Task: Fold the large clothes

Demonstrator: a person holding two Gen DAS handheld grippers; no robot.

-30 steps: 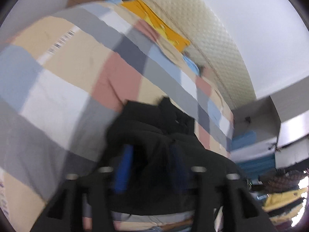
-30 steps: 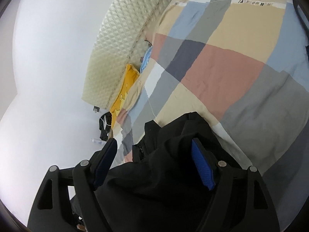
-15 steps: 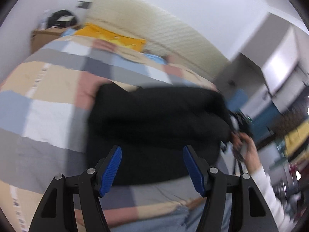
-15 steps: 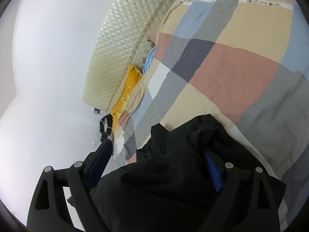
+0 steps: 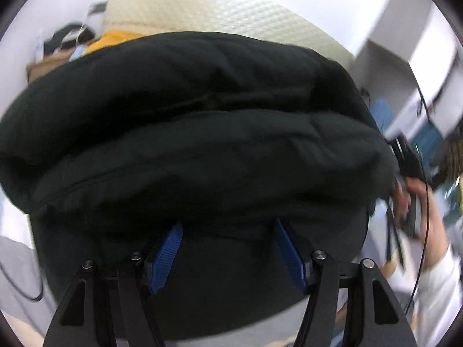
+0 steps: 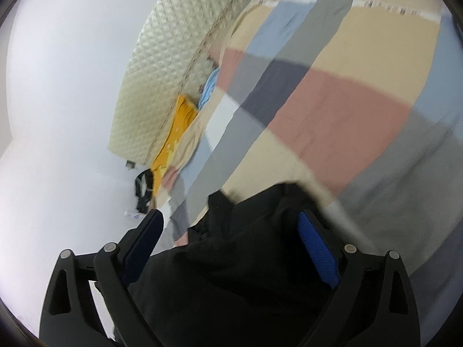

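While both claws stand spread, gripping nothing, the black jacket (image 5: 202,133) lies bundled on the patchwork bedspread (image 6: 332,121) before the left gripper (image 5: 228,248) and between the right gripper (image 6: 231,248) fingers; I judge a fold just laid, squaring next.

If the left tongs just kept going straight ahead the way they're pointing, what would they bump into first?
Almost certainly the black jacket. Its folded bulk fills the view right ahead of the left tongs, whose blue tips already seem tucked under its lower edge. Exact depth is hard to judge through the blur.
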